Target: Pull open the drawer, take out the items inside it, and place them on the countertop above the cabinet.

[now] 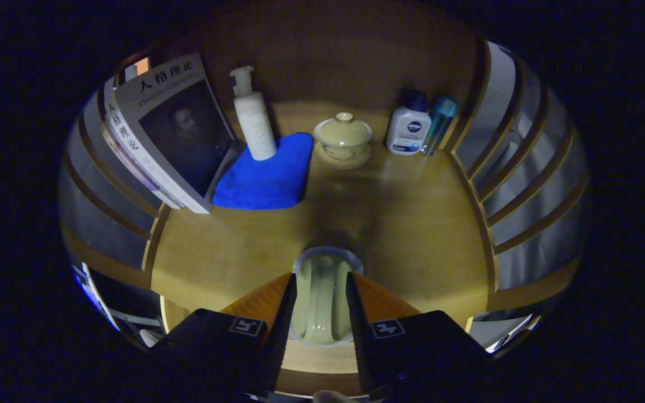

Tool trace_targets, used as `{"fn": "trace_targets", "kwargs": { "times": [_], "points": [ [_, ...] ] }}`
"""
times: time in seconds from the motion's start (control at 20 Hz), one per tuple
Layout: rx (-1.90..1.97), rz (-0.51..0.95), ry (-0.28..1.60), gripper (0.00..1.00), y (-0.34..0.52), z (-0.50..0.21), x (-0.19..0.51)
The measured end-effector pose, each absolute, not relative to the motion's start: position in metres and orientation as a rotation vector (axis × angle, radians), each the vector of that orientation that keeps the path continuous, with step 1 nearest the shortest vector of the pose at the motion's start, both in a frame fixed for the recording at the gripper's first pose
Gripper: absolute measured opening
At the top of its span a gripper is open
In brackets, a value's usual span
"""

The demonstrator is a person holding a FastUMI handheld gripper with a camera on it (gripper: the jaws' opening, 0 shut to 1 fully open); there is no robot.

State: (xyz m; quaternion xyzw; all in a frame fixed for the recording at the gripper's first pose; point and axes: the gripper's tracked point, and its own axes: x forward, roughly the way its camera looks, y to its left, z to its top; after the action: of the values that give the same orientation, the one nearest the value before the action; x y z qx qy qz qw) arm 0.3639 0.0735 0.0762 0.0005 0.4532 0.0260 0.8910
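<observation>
The jaws grip a pale green ceramic piece between both fingers, its long axis running straight ahead along them. It hangs above the near edge of the wooden surface, so the set-down spot likely lies just below and ahead, short of the lidded cup and blue cloth.

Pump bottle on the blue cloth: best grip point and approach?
Grip the pump bottle mid-body, coming from the front, fingers either side. It stands upright on the cloth; books lean close on one side, and the pump head is narrow. The gripper already holds a pale cup.
</observation>
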Motion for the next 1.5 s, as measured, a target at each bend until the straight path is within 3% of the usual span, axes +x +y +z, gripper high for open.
{"fn": "trace_targets", "kwargs": {
  "times": [0.25,0.9,1.0,1.25,1.5],
  "points": [
    [-0.055,0.064,0.839,0.52,0.075,0.087,0.342],
    [0.04,0.108,0.216,0.54,0.068,0.127,0.184],
    [0.059,0.073,0.127,1.0,0.057,0.12,0.154],
    [0.066,0.017,0.028,1.0,0.04,0.08,0.092],
    [0.053,0.01,0.067,1.0,0.048,0.001,0.065]
  ]
}}
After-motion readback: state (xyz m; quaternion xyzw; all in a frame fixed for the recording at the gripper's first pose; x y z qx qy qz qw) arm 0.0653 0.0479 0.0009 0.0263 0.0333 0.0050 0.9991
